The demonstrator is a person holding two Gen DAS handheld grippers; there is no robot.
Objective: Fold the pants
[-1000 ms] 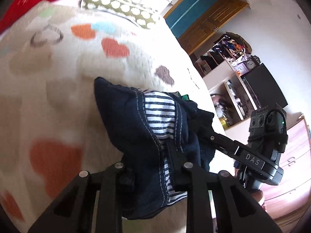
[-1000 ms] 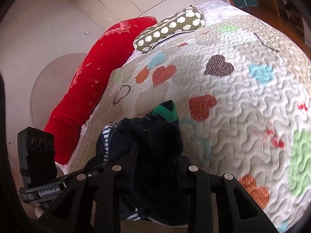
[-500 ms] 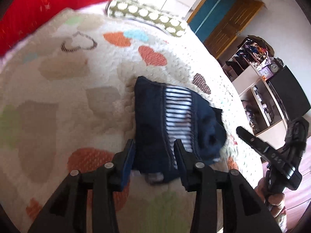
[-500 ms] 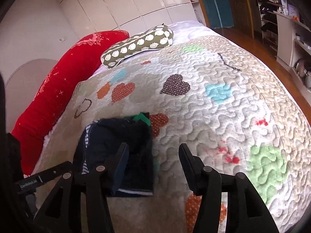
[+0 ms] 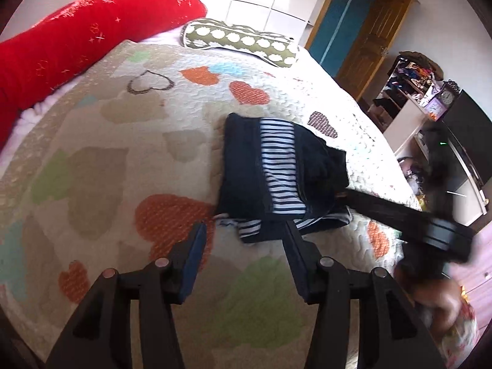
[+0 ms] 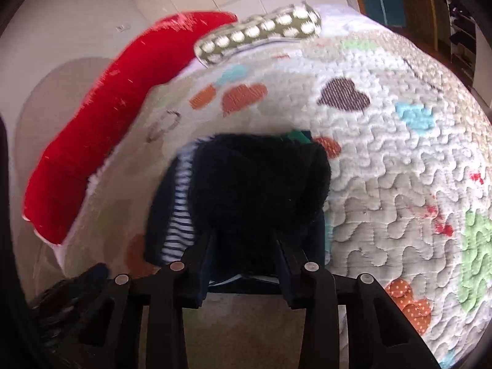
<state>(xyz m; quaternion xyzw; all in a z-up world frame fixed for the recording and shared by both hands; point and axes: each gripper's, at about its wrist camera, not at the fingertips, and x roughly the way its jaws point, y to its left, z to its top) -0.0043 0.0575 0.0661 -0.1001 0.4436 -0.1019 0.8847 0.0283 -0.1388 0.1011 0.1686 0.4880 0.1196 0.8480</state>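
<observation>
Navy folded pants [image 5: 276, 181] between gaping left gripper [image 5: 243, 240] and blurred, pants-obscured right gripper [image 6: 244, 240], grip unclear.

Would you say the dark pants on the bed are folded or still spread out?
Folded. The pants lie as a compact layered bundle on the quilt, striped lining showing between dark layers, no legs trailing out.

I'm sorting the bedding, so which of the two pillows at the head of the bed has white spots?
The smaller olive-green pillow. The long red pillow beside it is far bigger and lacks white spots.
</observation>
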